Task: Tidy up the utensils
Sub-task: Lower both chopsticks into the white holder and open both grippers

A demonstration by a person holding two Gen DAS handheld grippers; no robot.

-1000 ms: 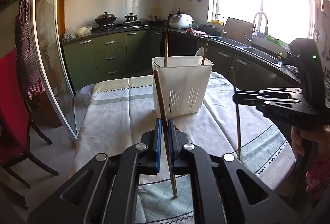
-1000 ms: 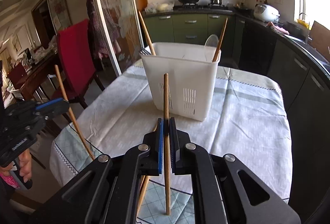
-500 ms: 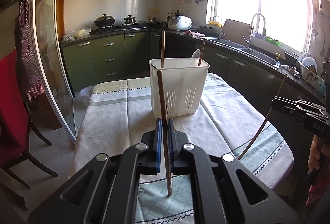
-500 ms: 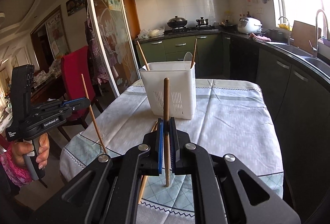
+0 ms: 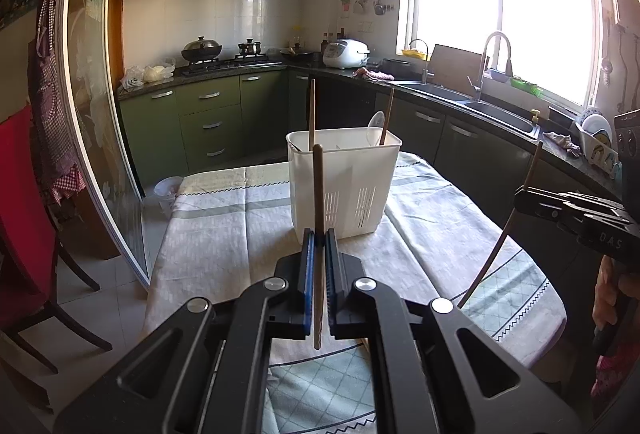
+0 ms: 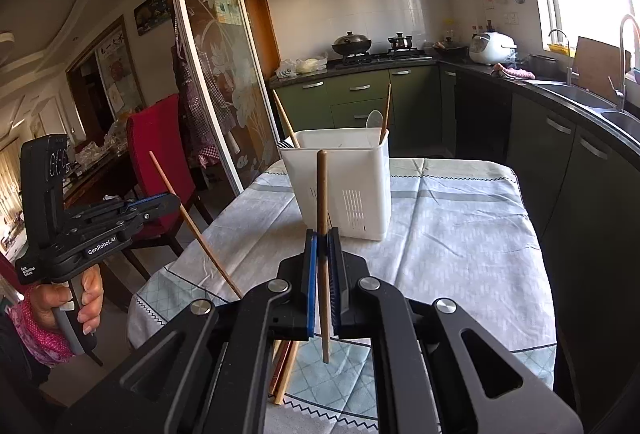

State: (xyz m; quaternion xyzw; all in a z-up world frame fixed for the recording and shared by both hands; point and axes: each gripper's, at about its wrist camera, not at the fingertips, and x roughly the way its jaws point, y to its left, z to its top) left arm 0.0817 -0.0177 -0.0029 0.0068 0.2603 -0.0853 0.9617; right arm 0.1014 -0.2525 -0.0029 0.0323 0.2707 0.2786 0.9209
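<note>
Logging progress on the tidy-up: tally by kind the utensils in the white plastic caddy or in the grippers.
Brown wooden chopsticks held, one in the left gripper, one in the right gripper: 2
Wooden chopsticks standing in the white plastic caddy: 2
Pale spoon in the caddy: 1
Fork, apparently, tines at the rim: 1
Total: 6

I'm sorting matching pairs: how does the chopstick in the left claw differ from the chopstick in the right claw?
1. In the left wrist view, the left claw's chopstick stands nearly upright, while the right claw's chopstick leans.
2. The left one looks a darker brown there; the right one looks lighter and warmer in its own view, though lighting may account for this.

Both are wooden sticks, each clamped partway along, off the table.
</note>
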